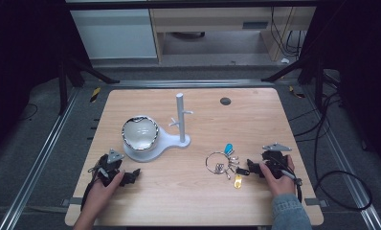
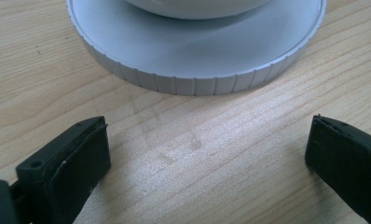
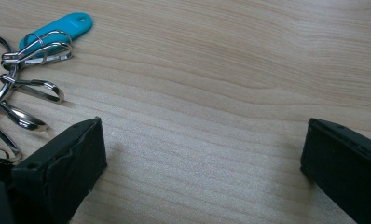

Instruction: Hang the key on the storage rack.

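Observation:
A large key ring (image 1: 216, 162) lies on the table right of centre, carrying several metal clips (image 3: 32, 86), a blue tag (image 1: 229, 148) (image 3: 58, 29) and a yellow tag (image 1: 237, 182). My right gripper (image 1: 247, 168) (image 3: 202, 158) rests on the wood just right of the ring, open, with bare table between its jaws and the clips off to the left. A white peg stand (image 1: 181, 120) rises from a round white base (image 1: 152, 152) (image 2: 197, 65) that holds a shiny bowl (image 1: 140, 133). My left gripper (image 1: 130, 176) (image 2: 207, 154) sits open just short of that base.
The wooden table (image 1: 193, 201) has a dark grommet hole (image 1: 225, 101) near its far edge. Metal rails and cables run along both sides on the floor. Free wood lies between the two grippers at the front.

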`<state>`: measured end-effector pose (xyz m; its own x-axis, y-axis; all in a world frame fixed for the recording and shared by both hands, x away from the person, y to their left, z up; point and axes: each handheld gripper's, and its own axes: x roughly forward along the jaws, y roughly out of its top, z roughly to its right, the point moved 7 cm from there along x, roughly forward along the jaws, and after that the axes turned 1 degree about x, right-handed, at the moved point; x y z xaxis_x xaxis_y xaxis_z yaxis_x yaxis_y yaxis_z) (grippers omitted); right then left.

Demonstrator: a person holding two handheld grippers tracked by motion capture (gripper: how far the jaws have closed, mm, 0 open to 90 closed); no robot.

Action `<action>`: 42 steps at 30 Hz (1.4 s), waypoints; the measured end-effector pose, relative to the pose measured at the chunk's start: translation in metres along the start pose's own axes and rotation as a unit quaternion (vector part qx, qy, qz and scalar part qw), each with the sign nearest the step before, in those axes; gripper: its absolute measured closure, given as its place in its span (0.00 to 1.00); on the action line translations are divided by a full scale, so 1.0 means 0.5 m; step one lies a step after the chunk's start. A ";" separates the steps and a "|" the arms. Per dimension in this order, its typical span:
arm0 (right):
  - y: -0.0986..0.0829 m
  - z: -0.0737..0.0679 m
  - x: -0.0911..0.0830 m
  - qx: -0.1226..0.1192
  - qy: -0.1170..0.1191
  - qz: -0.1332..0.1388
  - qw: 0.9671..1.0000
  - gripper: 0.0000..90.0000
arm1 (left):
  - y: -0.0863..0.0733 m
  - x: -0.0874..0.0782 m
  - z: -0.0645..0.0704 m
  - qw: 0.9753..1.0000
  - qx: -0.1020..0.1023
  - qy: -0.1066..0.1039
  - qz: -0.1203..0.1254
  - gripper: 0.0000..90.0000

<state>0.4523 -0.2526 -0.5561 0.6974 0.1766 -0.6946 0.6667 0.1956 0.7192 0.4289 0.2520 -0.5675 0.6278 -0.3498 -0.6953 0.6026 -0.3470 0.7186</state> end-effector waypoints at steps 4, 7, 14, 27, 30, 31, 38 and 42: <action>-0.001 -0.001 -0.001 0.000 0.002 0.000 1.000 0.00 | 0.000 0.000 0.000 1.000 0.000 -0.001 0.001 0.00; -0.004 -0.003 -0.004 -0.004 0.006 0.000 1.000 0.00 | 0.000 0.000 0.001 1.000 0.001 0.000 0.001 0.00; -0.007 -0.003 -0.008 -0.006 0.010 0.003 1.000 0.03 | 0.000 -0.001 0.001 1.000 -0.001 0.000 0.001 0.00; 0.087 -0.026 -0.056 -0.085 0.078 -0.023 0.993 0.40 | 0.000 0.000 0.001 1.000 0.001 -0.001 0.001 0.00; 0.114 -0.042 -0.058 -0.118 0.095 -0.033 0.988 0.51 | 0.000 0.000 0.001 1.000 0.001 -0.001 0.001 0.00; 0.118 -0.048 -0.057 -0.125 0.102 -0.038 0.986 0.53 | 0.000 0.000 0.001 1.000 0.001 -0.001 0.001 0.00; 0.127 -0.079 -0.043 -0.161 0.130 -0.067 0.976 0.72 | 0.000 0.000 0.001 1.000 0.001 -0.001 0.001 0.00; 0.120 -0.103 -0.032 -0.190 0.143 -0.089 0.967 0.79 | 0.000 0.000 0.001 1.000 0.001 -0.001 0.001 0.00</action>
<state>0.4678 -0.1939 -0.5028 0.4435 0.3567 -0.8223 0.5864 0.5784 0.5671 0.4284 0.2517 -0.5676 0.6275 -0.3528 -0.6941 0.6007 -0.3478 0.7199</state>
